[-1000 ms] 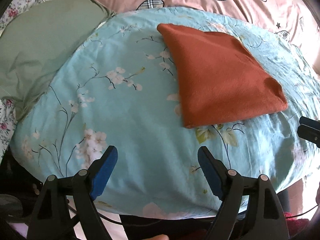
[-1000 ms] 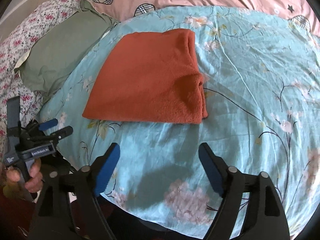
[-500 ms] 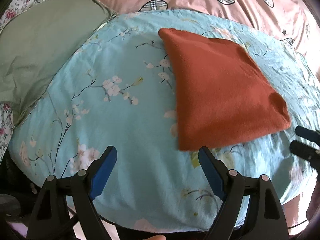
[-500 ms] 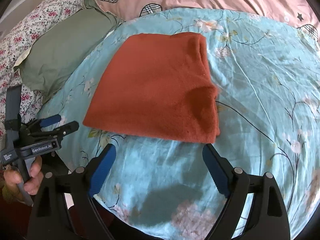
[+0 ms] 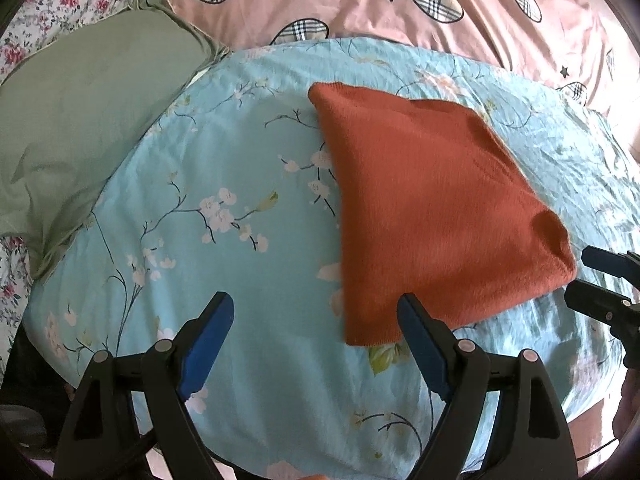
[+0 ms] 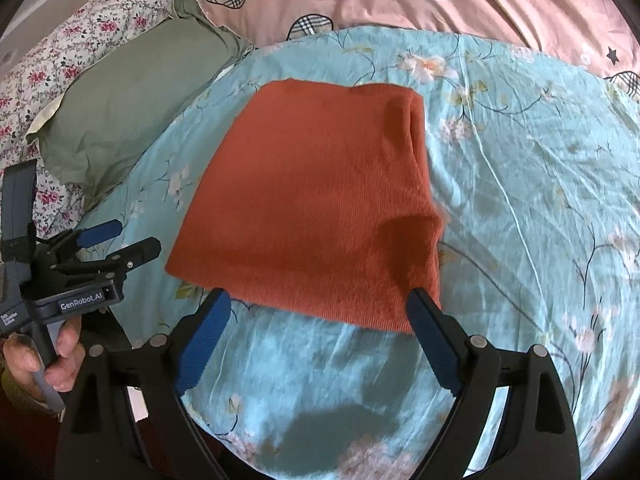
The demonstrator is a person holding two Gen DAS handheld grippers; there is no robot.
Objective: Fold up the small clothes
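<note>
Your right gripper [image 6: 316,336] has its fingers spread wide and empty, and the near edge of the folded orange cloth [image 6: 320,208] lies just ahead, between the fingertips. Your left gripper [image 5: 312,340] is also spread and empty; the cloth [image 5: 432,216] lies ahead and to its right. Its long axis runs away from you, so the right hand is nearer.

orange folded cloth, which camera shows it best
The right wrist view: the orange folded cloth lies near the centre, whole outline visible except the near corner behind a finger of the right hand-held gripper. In the left wrist view the cloth sits off to the right, more skewed and slightly blurred.
</note>
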